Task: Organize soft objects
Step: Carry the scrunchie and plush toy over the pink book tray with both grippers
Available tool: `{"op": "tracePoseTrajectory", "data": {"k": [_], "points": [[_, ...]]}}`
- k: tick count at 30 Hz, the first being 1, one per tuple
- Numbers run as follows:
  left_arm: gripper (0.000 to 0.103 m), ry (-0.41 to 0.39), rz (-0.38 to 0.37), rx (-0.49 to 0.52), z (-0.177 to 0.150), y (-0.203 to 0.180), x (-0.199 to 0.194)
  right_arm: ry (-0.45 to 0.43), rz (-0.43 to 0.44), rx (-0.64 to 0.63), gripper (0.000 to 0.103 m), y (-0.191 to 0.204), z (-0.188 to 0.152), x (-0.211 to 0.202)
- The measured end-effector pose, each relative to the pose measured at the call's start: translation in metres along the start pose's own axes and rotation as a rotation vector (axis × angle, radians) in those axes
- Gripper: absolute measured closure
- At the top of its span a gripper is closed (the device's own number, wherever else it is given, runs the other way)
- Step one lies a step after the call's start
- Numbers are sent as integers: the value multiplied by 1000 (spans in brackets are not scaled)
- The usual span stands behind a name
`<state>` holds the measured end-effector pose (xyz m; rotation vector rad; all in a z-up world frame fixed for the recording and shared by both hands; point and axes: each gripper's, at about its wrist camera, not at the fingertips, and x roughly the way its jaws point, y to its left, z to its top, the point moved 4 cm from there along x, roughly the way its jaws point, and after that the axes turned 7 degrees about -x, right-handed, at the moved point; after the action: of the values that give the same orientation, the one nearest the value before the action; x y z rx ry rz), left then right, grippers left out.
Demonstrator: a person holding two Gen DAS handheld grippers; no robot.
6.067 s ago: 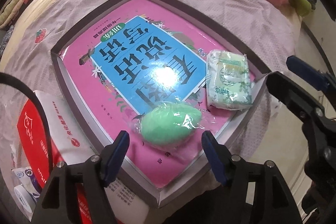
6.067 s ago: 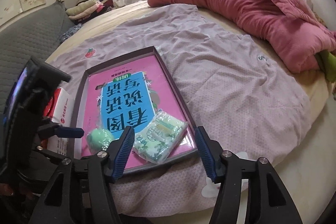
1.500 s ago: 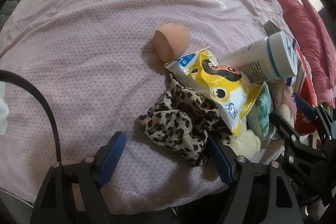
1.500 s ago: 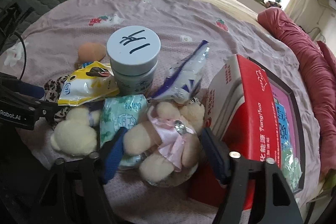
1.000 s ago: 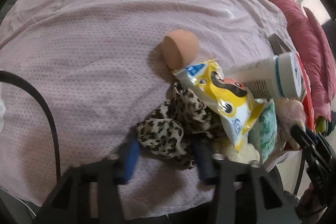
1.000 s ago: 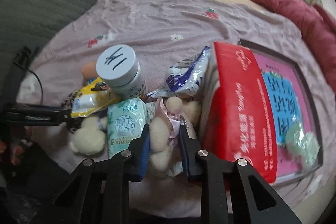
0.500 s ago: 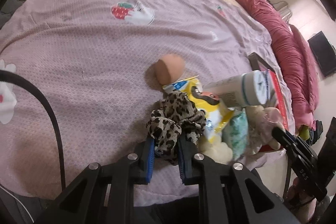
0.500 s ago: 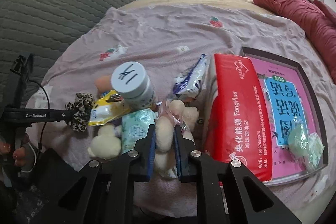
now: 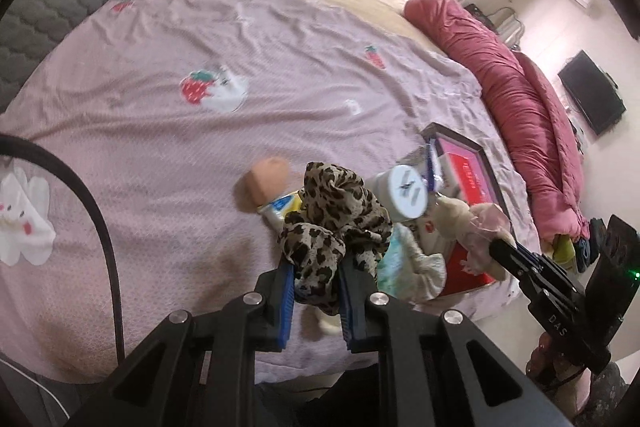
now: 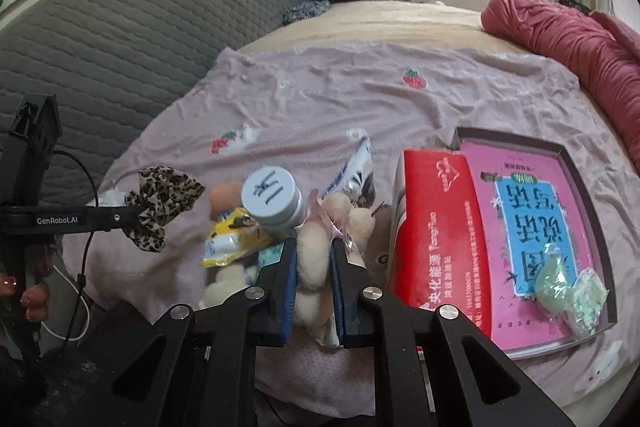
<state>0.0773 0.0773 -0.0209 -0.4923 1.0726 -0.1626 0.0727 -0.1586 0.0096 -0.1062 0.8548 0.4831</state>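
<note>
My left gripper [image 9: 316,273] is shut on a leopard-print scrunchie [image 9: 334,223] and holds it above the pink bedsheet; it also shows in the right wrist view [image 10: 162,201]. My right gripper [image 10: 314,259] is shut on a cream plush bear with a pink dress [image 10: 314,247], lifted above the pile; the bear also shows in the left wrist view [image 9: 468,223]. The tray [image 10: 572,163] with a pink and blue book holds a green egg-shaped sponge [image 10: 554,277] and a green tissue pack [image 10: 588,297].
On the sheet lie a white jar [image 10: 274,203], a yellow snack bag [image 10: 230,237], a peach sponge [image 10: 222,197], a cream plush [image 10: 224,283], a blue-white pouch [image 10: 354,167] and a red box [image 10: 440,231]. A red duvet [image 10: 568,39] lies at the far right.
Both grippers closed, the left on the scrunchie and the right on the plush bear. Both have since lifted their objects off the pile.
</note>
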Motion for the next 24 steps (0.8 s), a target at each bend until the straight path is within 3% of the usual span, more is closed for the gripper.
{"op": "tracePoseTrajectory", "data": {"k": [24], "points": [[84,-48,-61,168,-3,-96,-29,-159,-66,25,88,-20,13,-66]]}}
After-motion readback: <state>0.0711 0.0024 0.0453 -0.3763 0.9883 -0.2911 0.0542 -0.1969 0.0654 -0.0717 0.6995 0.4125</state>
